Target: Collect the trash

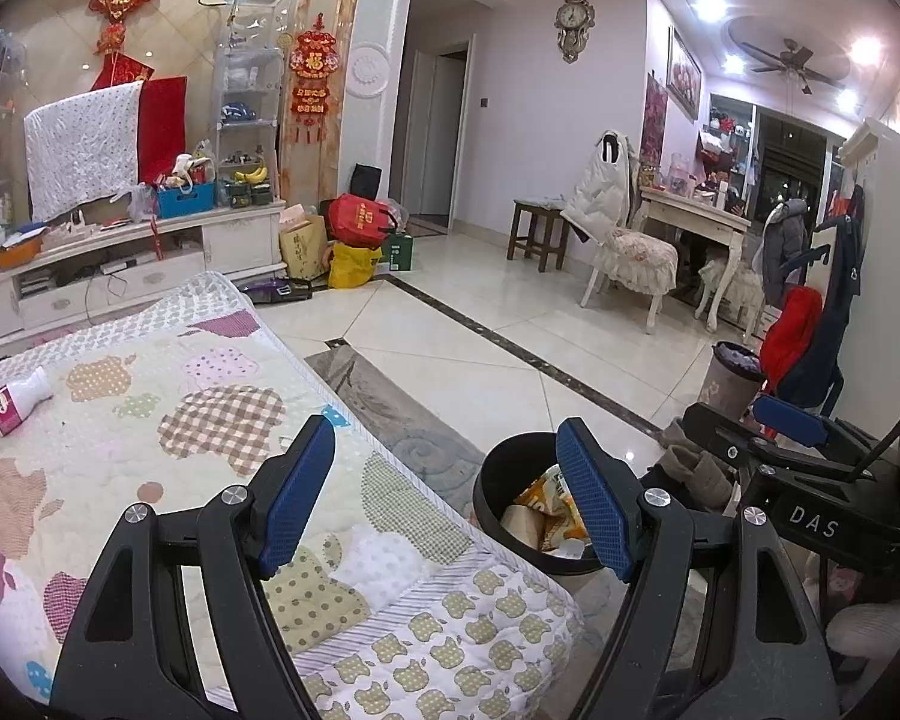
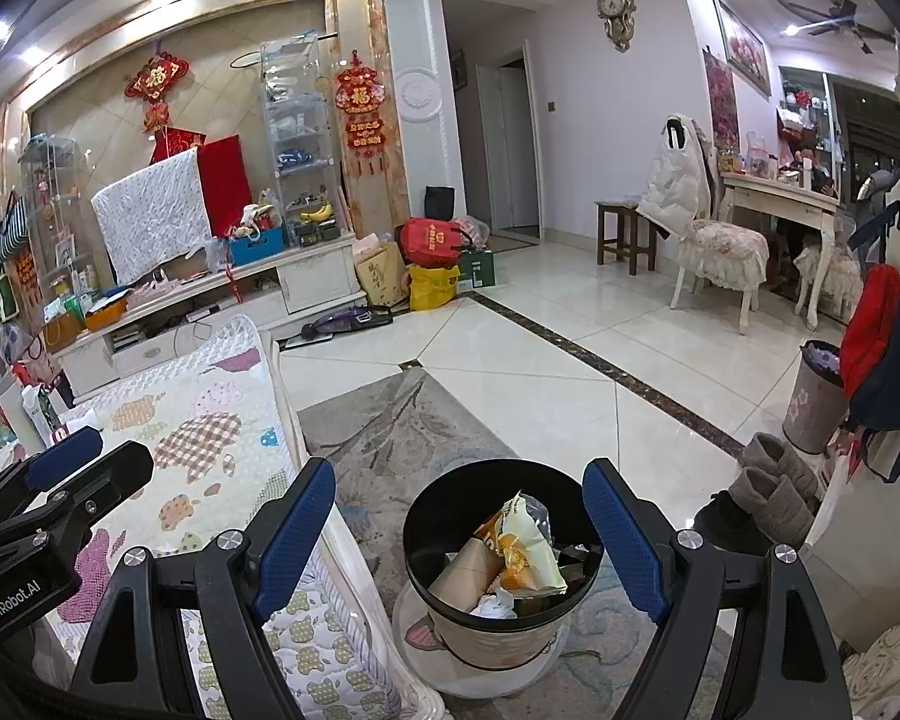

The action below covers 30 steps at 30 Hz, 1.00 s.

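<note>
A black-rimmed trash bin (image 2: 444, 504) stands on the rug beside the quilt-covered table (image 1: 150, 420). It holds an orange and cream snack wrapper (image 2: 522, 546), a brown paper cone and crumpled paper. The bin also shows in the left wrist view (image 1: 492, 486). A white and pink bottle (image 1: 18, 399) lies on its side at the table's far left. My left gripper (image 1: 444, 462) is open and empty over the table's right edge. My right gripper (image 2: 459, 498) is open and empty, above the bin. Each gripper shows in the other's view, the right gripper (image 1: 792, 420) and the left gripper (image 2: 66, 456).
A grey patterned rug (image 2: 390, 420) lies on the tiled floor. A second bin (image 2: 816, 390) and brown boots (image 2: 774, 480) stand at the right under hanging coats. A TV stand (image 1: 120, 252), bags (image 1: 354, 240), a chair (image 1: 624, 252) and a desk are farther off.
</note>
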Motion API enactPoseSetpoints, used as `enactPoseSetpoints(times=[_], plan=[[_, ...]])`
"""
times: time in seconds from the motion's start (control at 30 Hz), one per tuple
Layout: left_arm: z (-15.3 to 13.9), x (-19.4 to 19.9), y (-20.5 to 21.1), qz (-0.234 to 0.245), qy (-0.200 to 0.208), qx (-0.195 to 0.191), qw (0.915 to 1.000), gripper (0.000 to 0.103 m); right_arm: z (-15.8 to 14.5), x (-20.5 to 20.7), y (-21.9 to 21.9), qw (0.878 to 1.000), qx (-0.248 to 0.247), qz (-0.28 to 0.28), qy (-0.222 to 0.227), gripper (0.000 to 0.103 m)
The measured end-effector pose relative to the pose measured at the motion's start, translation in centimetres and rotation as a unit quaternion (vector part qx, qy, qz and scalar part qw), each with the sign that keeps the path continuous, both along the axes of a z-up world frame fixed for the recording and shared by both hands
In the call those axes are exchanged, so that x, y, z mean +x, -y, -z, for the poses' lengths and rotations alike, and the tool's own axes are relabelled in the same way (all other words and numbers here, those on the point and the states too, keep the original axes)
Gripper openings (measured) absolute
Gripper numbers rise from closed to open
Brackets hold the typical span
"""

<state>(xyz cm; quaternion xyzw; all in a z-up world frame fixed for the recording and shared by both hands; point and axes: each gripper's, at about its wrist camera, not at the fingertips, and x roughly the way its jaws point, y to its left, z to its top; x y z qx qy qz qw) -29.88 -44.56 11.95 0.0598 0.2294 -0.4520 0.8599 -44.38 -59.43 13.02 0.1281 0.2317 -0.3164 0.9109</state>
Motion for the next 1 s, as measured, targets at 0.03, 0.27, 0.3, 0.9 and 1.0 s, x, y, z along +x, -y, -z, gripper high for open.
enactPoseSetpoints(times=[0.03, 0.27, 0.3, 0.9, 1.0], plan=[[0.02, -0.03, 0.0, 0.0, 0.0, 0.001, 1.0, 0.076, 0.07, -0.01, -0.01, 1.0, 0.0, 0.001, 0.0, 0.083], [0.05, -0.05, 0.05, 0.0, -0.002, 0.001, 1.0, 0.076, -0.11, 0.04, 0.22, 1.0, 0.003, 0.001, -0.003, 0.083], [0.07, -0.07, 0.07, 0.0, -0.002, 0.001, 1.0, 0.076, -0.07, 0.02, 0.26, 1.0, 0.004, 0.001, -0.003, 0.083], [0.33, -0.23, 0.44, 0.003, -0.006, 0.004, 1.0, 0.076, 0.11, -0.09, 0.7, 1.0, 0.011, 0.004, -0.007, 0.083], [0.55, -0.36, 0.47, 0.004, -0.006, 0.003, 1.0, 0.076, 0.26, -0.07, 0.78, 1.0, 0.012, 0.003, -0.008, 0.083]])
